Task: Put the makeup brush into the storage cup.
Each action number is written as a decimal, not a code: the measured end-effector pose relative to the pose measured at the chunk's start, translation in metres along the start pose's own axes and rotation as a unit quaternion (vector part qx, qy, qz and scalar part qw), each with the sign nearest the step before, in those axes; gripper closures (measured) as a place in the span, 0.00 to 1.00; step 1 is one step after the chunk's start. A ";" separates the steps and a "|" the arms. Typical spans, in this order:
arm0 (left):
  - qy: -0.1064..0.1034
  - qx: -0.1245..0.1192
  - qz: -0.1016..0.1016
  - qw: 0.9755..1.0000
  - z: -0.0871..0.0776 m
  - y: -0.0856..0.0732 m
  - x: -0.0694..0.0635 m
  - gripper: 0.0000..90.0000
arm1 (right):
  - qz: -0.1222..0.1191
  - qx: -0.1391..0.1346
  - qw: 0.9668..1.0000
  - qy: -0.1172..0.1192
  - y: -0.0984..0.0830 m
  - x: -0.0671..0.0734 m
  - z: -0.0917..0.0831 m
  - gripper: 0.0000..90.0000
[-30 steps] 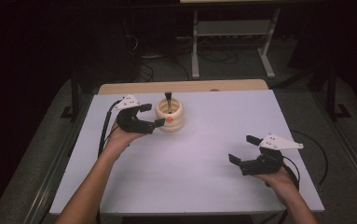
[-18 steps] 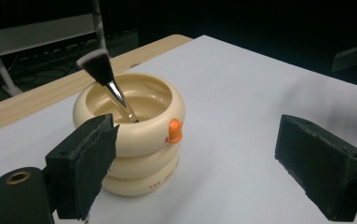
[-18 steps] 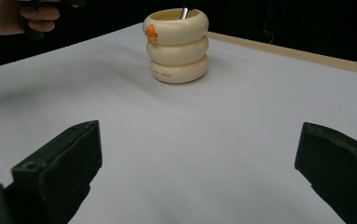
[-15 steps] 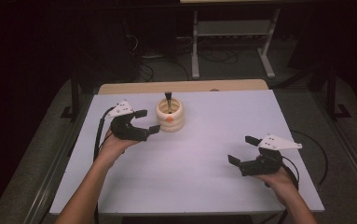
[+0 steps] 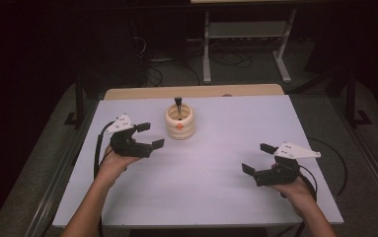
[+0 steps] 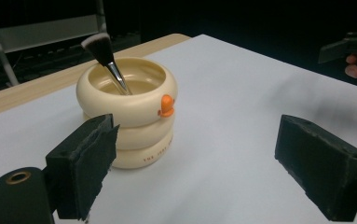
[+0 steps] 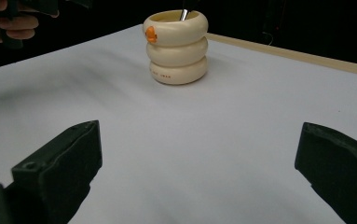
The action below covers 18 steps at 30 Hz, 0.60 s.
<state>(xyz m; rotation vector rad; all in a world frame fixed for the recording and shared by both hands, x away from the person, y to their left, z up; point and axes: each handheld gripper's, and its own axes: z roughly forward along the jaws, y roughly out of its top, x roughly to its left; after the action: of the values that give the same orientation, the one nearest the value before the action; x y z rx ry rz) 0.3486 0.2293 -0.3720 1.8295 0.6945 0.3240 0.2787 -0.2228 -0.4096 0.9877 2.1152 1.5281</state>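
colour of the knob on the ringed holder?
Orange knob on the cream holder; clearest in left gripper view.

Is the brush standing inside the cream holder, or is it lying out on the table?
Inside: the brush leans in the holder, bristles up.

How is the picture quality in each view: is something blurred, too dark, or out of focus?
High view: the white table is evenly lit, the room behind is nearly black. Left gripper view: the cream ringed holder and its brush are sharp, the other hand at the right edge is blurred. Right gripper view: the holder is sharp, the near black jaws soft.
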 end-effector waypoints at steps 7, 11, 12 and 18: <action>0.001 -0.009 0.001 1.000 -0.009 -0.005 -0.006 0.13 | 0.001 0.000 1.000 -0.001 0.000 0.000 0.000 0.00; -0.001 -0.006 0.003 1.000 -0.014 -0.010 -0.011 0.13 | -0.001 -0.001 1.000 0.000 0.000 0.000 0.000 0.00; 0.000 -0.004 0.003 1.000 -0.015 -0.012 -0.012 0.13 | -0.001 -0.001 1.000 -0.001 0.000 -0.001 0.000 0.00; 0.004 -0.006 0.007 1.000 -0.021 -0.020 -0.016 0.13 | 0.001 -0.002 1.000 -0.001 0.000 0.000 0.000 0.00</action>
<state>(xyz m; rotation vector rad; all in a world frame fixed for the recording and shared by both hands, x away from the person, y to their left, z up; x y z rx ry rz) 0.3187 0.2398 -0.3813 1.8220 0.6849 0.3443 0.2788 -0.2230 -0.4098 0.9889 2.1101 1.5316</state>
